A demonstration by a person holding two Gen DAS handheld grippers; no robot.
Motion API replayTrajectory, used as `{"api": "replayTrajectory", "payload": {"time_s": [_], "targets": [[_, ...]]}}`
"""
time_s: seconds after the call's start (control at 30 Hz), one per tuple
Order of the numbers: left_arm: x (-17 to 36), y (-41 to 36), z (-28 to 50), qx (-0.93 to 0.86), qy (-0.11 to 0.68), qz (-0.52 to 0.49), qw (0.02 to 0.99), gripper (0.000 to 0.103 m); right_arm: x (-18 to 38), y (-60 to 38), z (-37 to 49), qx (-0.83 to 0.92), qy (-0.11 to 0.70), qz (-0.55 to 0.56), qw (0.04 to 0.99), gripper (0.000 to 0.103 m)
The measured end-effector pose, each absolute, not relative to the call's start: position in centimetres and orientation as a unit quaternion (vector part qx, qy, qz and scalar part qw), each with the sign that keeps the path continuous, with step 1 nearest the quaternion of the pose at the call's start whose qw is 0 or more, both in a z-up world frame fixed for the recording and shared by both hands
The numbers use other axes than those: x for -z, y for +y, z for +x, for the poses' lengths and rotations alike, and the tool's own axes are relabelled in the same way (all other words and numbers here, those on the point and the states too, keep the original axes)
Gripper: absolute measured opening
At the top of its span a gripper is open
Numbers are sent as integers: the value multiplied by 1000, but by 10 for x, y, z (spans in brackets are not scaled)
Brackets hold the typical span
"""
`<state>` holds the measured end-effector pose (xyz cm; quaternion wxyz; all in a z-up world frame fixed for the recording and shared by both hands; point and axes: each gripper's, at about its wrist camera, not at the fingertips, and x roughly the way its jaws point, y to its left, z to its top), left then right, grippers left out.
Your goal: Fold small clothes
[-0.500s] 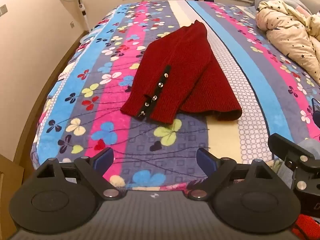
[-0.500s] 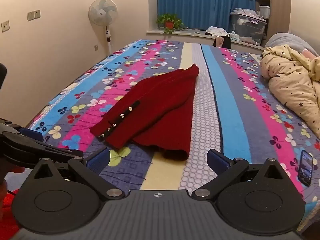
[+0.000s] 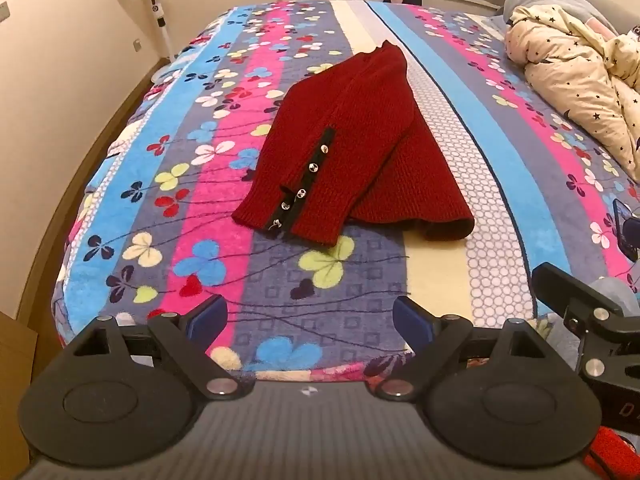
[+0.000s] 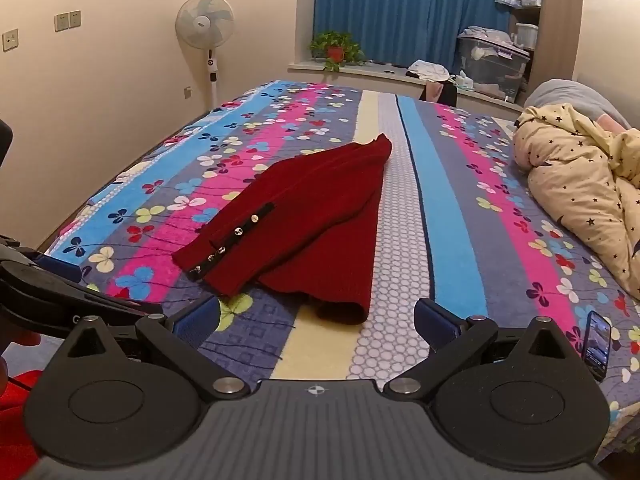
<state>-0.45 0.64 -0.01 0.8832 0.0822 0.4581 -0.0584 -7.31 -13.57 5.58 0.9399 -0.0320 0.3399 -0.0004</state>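
Nearest, the left claw (image 3: 310,314) hangs over the foot edge of the bed (image 3: 280,320), its blue-padded fingers spread wide and holding nothing. The right claw (image 4: 316,316) sits beside it, equally wide and empty, its left finger (image 4: 196,320) over the blanket close to the sweater's hem, though whether it touches the fabric is hard to tell.

Ahead of both claws, apart from them, lies the red sweater (image 3: 352,148), folded lengthwise on the striped flowered blanket, collar end pointing away. A sleeve (image 3: 304,184) with a black button strip is laid across the top, its cuff toward the left claw. The open hem (image 4: 340,308) lies just ahead of the right claw.

To the right, a phone (image 4: 597,344) rests on the bed. Farther right is a bunched star-print quilt (image 4: 580,184). Beyond the bed stand a fan (image 4: 205,26) and a potted plant (image 4: 336,46).
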Motion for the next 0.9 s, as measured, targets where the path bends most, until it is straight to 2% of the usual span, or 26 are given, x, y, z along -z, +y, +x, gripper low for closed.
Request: {"api": "replayTrajectory", "payload": {"time_s": [0.9], "targets": [[1, 9, -4, 59, 458, 81, 883, 93, -54, -130, -72, -1, 342, -35, 939, 102]]}}
